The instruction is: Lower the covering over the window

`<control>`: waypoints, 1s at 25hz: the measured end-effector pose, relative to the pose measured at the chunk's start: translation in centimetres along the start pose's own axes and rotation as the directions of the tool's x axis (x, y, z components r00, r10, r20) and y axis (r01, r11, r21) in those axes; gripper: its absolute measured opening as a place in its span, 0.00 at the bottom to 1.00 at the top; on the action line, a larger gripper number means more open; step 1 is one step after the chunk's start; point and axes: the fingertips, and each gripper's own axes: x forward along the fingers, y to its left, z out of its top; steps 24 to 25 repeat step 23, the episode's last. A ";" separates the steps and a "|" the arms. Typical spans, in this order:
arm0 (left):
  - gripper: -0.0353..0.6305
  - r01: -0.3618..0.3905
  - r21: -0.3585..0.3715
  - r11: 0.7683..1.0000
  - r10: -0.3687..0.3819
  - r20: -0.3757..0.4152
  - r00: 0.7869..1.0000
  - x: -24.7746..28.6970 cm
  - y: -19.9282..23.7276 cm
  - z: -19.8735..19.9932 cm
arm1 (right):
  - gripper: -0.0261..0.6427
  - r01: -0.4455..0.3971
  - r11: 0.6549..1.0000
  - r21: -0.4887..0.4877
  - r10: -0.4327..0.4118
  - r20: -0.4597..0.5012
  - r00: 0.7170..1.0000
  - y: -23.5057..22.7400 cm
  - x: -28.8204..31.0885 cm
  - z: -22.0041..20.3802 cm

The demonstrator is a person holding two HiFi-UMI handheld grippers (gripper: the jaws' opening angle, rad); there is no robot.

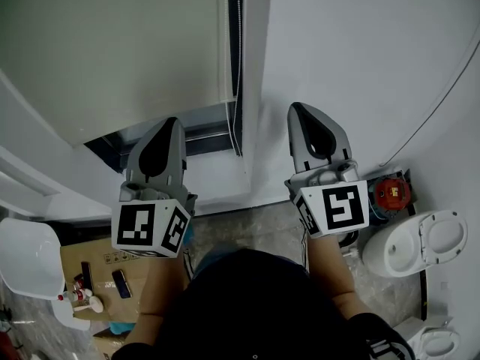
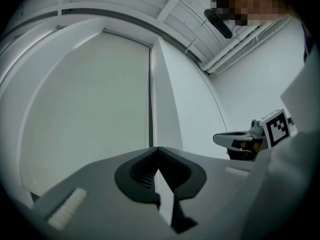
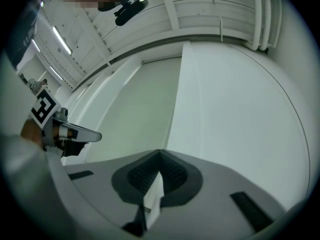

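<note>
**Head view.** Both grippers were held up side by side in front of a window. The left gripper (image 1: pixel 169 124) was in front of the window's lower edge. The right gripper (image 1: pixel 300 111) was in front of the white wall (image 1: pixel 360 51) just beside the window. A pale roller blind (image 1: pixel 112 43) covered most of the window. A dark uncovered strip of window (image 1: pixel 206 133) showed below its bottom edge, just above the left gripper's tip. Neither gripper touched the blind. Down on the floor were a white toilet (image 1: pixel 412 242) with a red object (image 1: pixel 390 192) beside it at right, and a cardboard box (image 1: pixel 90 257) with small items on it at left.

**Left gripper view.** The jaws were closed tip to tip with nothing between them. They pointed at the blind, which filled the view ahead. The right gripper showed at the right edge, well apart.

**Right gripper view.** The jaws were closed and empty, aimed at the corner where blind met wall. The left gripper showed at the left edge.
</note>
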 end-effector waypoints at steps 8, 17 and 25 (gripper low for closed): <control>0.07 0.023 -0.019 1.000 -0.023 -0.012 1.000 0.2 0.9 -0.6 | 0.06 0.007 1.000 0.009 -0.007 -0.024 1.000 1.2 0.8 -0.9; 0.07 0.079 -0.037 0.996 -0.080 -0.027 0.996 1.8 1.8 -1.0 | 0.06 0.047 0.999 0.014 -0.046 -0.051 0.998 1.4 2.4 -1.1; 0.07 0.130 -0.028 0.991 -0.131 -0.026 0.991 3.4 1.7 -1.0 | 0.06 0.068 0.998 0.007 -0.067 -0.061 0.996 1.2 3.8 -1.0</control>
